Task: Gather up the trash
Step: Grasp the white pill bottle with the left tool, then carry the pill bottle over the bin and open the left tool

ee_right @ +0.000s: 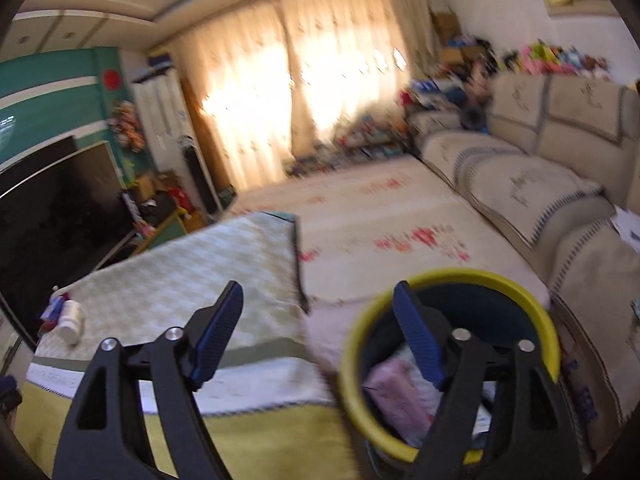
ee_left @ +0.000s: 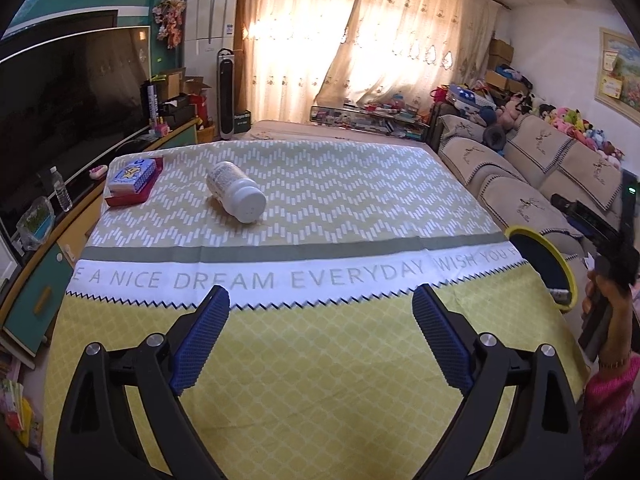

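Left hand-held gripper [ee_left: 320,304], bottle [ee_left: 237,192] beyond.

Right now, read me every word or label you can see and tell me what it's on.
"E A NICE DREAM EVERYDAY WISH YOU": tablecloth band, cut off at both ends.
Bottle label: too small to read.
Blue box: cartoon picture, print too small.
Tower fan and wall certificates: unreadable.
Right wrist view: too blurred.

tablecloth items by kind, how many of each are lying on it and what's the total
white bottle, lying on its side: 1
blue box with a cartoon print: 1
red tray under that box: 1
total: 3
The yellow-rimmed bin stands off the tablecloth edge, so it is not counted.
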{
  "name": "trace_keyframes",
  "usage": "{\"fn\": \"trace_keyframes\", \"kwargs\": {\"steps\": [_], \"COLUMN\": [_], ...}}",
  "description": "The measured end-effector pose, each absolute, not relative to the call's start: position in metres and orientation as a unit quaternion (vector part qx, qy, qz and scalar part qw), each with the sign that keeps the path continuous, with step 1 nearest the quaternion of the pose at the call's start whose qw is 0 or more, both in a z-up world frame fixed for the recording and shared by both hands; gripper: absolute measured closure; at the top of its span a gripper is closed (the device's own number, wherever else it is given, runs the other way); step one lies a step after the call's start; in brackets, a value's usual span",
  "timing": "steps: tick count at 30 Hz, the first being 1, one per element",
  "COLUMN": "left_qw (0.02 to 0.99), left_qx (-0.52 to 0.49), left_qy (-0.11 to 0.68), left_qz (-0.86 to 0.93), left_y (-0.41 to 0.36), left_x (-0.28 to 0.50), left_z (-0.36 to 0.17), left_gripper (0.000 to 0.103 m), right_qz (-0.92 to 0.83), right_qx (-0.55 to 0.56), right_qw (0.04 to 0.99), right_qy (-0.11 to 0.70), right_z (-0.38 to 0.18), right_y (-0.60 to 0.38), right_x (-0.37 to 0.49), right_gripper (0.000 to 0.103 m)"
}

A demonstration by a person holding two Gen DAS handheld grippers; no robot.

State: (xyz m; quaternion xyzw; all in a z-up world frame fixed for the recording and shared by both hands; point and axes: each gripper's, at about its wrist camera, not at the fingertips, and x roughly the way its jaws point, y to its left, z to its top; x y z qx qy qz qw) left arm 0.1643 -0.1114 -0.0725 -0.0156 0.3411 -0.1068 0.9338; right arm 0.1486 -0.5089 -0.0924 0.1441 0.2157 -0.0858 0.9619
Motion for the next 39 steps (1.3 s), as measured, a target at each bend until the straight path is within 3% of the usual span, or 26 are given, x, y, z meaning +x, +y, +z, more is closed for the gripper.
{"fn": "trace_keyframes", "kwargs": {"steps": [10,18,26,31,33,39], "left_qw": [0.924,0.916,0.908,0.898,0.892,0.892], "left_qx": [-0.056,-0.062,-0.049,-0.059,-0.070,-0.068], "left_qy": [0.378,0.396,0.412,0.429,0.440,0.443], "left_qz": [-0.023,0.030,0.065,0.073,0.069,0.054], "left_y": [-0.085,-0.076,-0.077,-0.076,-0.076,-0.079], "left_x": [0.247,0.321,0.366,0.377,0.377,0.371], "left_z": [-0.083,-0.098,-0.110,-0.117,-0.122,-0.129], "left_gripper": [0.010,0.010,0.011,0.022,0.035,0.056], "right_qz": [-0.028,-0.033,-0.042,-0.045,-0.045,-0.044], "right_qx": [0.082,0.086,0.076,0.048,0.041,0.048], "right_qw": [0.985,0.986,0.986,0.987,0.988,0.987], "right_qy": [0.152,0.140,0.141,0.144,0.145,0.144], "right_z": [-0.085,-0.083,-0.084,-0.084,-0.084,-0.084], "right_y": [-0.424,-0.426,-0.424,-0.413,-0.411,-0.411], "right_x": [0.124,0.120,0.120,0.121,0.122,0.123], "right_gripper": [0.022,0.009,0.007,0.007,0.007,0.007]}}
